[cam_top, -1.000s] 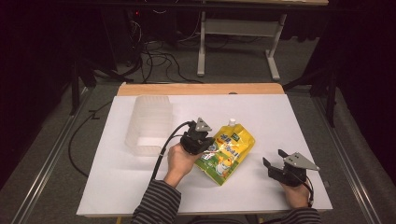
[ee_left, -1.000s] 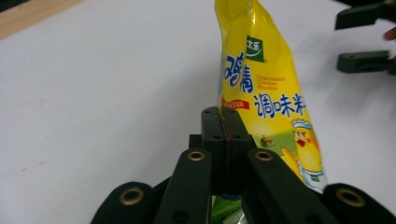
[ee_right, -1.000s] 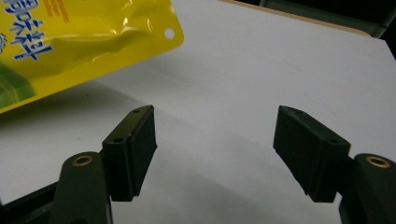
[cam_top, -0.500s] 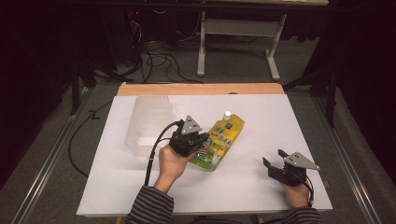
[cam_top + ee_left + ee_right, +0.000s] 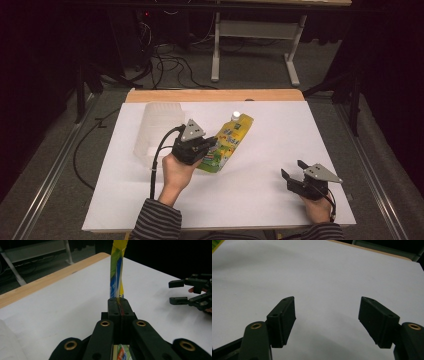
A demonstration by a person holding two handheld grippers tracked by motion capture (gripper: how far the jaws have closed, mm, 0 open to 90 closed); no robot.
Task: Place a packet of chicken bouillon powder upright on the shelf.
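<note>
Before you lies a white-topped table [image 5: 310,130] with a wooden far edge. Beyond the table, a grey floor [image 5: 260,75] carries tangled black cables [image 5: 165,60] and a white desk frame [image 5: 255,30], fading into darkness.

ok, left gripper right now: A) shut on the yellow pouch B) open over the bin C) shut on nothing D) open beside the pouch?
A: in the left gripper view the jaws of the left gripper are pressed together on the edge of the yellow pouch, which the high view shows angled up off the table.
</note>
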